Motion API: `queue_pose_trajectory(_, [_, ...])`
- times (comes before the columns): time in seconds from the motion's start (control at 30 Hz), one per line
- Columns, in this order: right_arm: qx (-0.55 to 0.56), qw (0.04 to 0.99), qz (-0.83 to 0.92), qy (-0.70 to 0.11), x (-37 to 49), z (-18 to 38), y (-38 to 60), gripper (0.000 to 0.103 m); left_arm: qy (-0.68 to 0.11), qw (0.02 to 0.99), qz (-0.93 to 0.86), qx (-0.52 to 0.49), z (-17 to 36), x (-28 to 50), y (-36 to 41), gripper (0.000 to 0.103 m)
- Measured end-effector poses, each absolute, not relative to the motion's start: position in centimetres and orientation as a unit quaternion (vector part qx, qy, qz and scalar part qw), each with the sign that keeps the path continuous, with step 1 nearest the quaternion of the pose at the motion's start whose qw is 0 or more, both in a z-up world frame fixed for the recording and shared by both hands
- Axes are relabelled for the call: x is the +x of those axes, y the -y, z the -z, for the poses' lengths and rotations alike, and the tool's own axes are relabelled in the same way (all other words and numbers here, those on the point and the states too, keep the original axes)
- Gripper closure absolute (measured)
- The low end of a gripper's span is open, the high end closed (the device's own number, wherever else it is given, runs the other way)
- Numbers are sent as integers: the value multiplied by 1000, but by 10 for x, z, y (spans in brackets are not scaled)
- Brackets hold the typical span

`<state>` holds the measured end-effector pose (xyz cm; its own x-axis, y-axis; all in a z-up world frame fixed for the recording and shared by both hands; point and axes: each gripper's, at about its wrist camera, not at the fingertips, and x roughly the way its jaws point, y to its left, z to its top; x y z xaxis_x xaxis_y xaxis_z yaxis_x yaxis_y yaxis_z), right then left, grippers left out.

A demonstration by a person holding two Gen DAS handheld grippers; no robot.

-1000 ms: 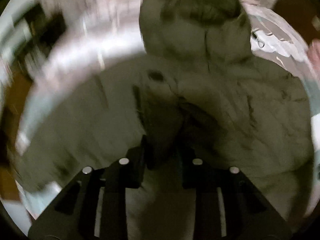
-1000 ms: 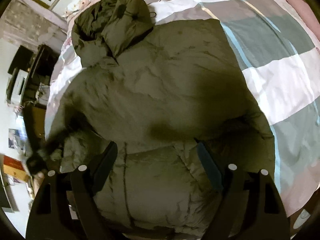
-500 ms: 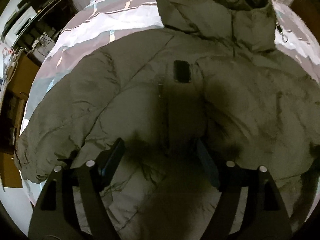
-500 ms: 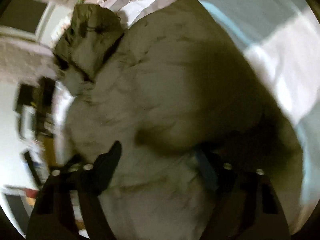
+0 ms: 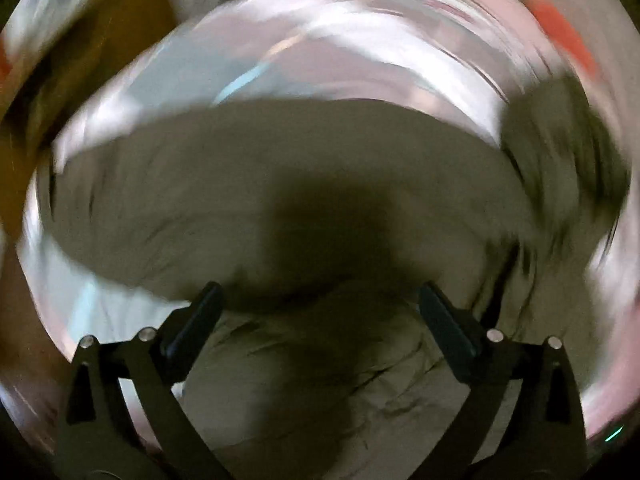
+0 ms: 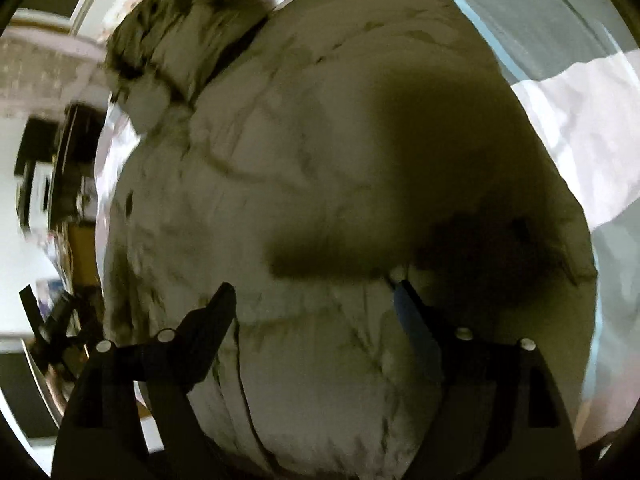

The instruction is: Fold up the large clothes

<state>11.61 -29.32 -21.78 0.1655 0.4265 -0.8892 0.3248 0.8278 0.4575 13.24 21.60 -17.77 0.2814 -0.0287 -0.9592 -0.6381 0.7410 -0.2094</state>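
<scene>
My left gripper (image 5: 318,300) has swung off the chest it was over a moment ago; its view is smeared with motion now, tongs spread wide, nothing between them. The right gripper (image 6: 314,294) is spread too, hovering low over the olive puffer jacket (image 6: 340,168), which lies puffed up on the striped bedding (image 6: 580,112), hood (image 6: 180,40) toward the far left. Both let go, so I'm between grasps. I think that's a sleeve fold under my left, but blur hides it. Furniture (image 6: 48,168) crowds the bedside; the jacket's bulk will resist flattening.
</scene>
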Motion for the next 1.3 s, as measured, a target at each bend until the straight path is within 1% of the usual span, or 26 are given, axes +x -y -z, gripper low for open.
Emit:
queue_pose_trajectory(0.1, [307,699,-36,-645,107,210,294,21,-531,671,-267,-442,203,82,-290,3])
queue_pose_trajectory(0.17, [331,693,-41,-639,103,206,297,21,-509,629,-294,-509,224,55,-324,3])
queue_pose_trajectory(0.23, [340,692,-45,-636,98,202,300,21,-498,609,-316,-530,240,45,-350,3])
queue_pose_trajectory(0.33, [342,691,-53,-635,92,195,299,21,-509,609,-313,-522,263,55,-377,5])
queue_pose_trajectory(0.37, [342,689,-60,-636,92,194,295,21,-512,612,-309,-517,267,57,-379,22])
queue_pose_trajectory(0.4, [340,689,-64,-637,93,194,292,21,-513,615,-311,-511,270,60,-383,45])
queue_pose_trajectory(0.43, [336,690,-68,-638,92,193,289,21,-507,618,-314,-512,269,59,-385,52])
queue_pose_trajectory(0.5, [328,692,-69,-640,89,190,288,21,-488,625,-306,-527,264,58,-385,85])
queue_pose_trajectory(0.53, [327,692,-70,-640,88,190,287,21,-476,632,-293,-536,260,59,-386,90])
queue_pose_trajectory(0.57, [328,691,-71,-641,87,190,287,21,-468,641,-292,-533,253,60,-384,92])
queue_pose_trajectory(0.63, [336,687,-71,-641,86,191,290,21,-440,677,-309,-503,228,61,-380,93])
queue_pose_trajectory(0.7, [344,683,-71,-640,86,192,292,21,-407,732,-321,-442,188,68,-363,93])
queue_pose_trajectory(0.8, [349,684,-70,-637,86,190,294,21,-358,817,-302,-335,128,93,-309,93])
queue_pose_trajectory(0.87, [343,689,-69,-635,87,188,294,21,-336,858,-267,-282,98,100,-273,93])
queue_pose_trajectory(0.9, [339,692,-69,-634,88,186,294,21,-330,880,-232,-249,85,107,-244,93])
queue_pose_trajectory(0.97, [335,695,-69,-632,89,184,294,21,-330,903,-174,-213,73,117,-202,93])
queue_pose_trajectory(1.07, [330,697,-64,-634,90,185,295,21,-343,929,-61,-128,63,128,-120,93])
queue_pose_trajectory(1.2, [330,693,-56,-638,92,191,297,21,-372,926,59,25,79,125,-11,91])
queue_pose_trajectory(1.23, [329,693,-54,-639,92,193,298,21,-385,918,84,51,88,127,8,89])
queue_pose_trajectory(1.27, [329,692,-51,-640,92,194,300,21,-400,906,107,83,96,124,25,80])
queue_pose_trajectory(1.3, [329,692,-47,-641,93,195,300,21,-414,893,124,124,105,121,43,76])
